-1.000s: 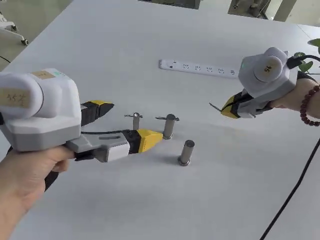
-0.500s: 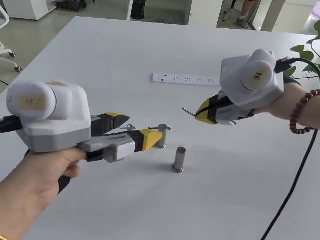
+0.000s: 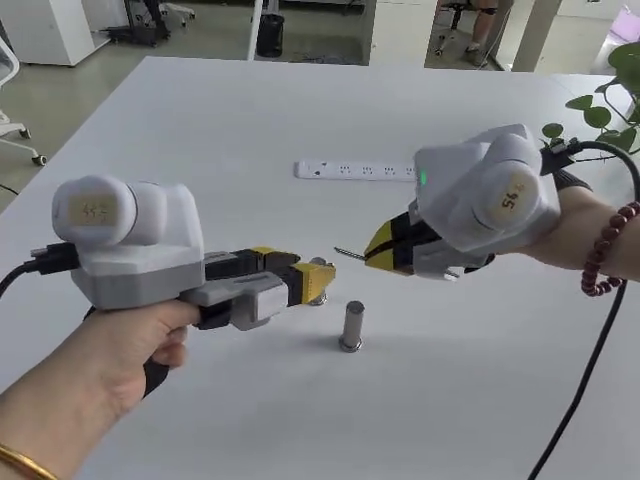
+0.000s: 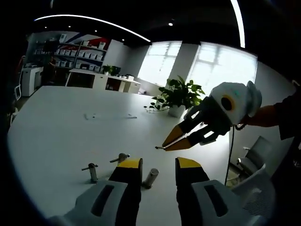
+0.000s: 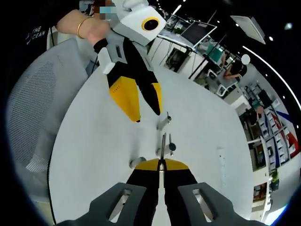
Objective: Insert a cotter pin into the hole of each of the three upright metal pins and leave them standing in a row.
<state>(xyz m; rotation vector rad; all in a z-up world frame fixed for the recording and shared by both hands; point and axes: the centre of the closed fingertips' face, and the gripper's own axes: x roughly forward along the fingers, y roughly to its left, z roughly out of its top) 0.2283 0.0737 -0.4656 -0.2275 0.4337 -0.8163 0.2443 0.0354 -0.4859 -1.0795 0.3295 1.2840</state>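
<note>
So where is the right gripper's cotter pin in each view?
Head view: cotter pin at centre, jutting left from the right gripper.
Left gripper view: centre, just above its own jaws.
Right gripper view: lower centre, rising between the jaws.
Shared landmark: the left gripper.

Cotter pin (image 3: 347, 252) hangs level near bare upright metal pin (image 3: 351, 326) (seemingly unpinned).

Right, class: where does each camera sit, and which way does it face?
Head view: on the headset, looking down at the table; both hands show.
Left gripper view: on the left gripper, facing the right gripper; own open jaws below.
Right gripper view: on the right gripper, facing the left gripper; own jaws shut on a cotter pin.
Both gripper views share the metal pins.
</note>
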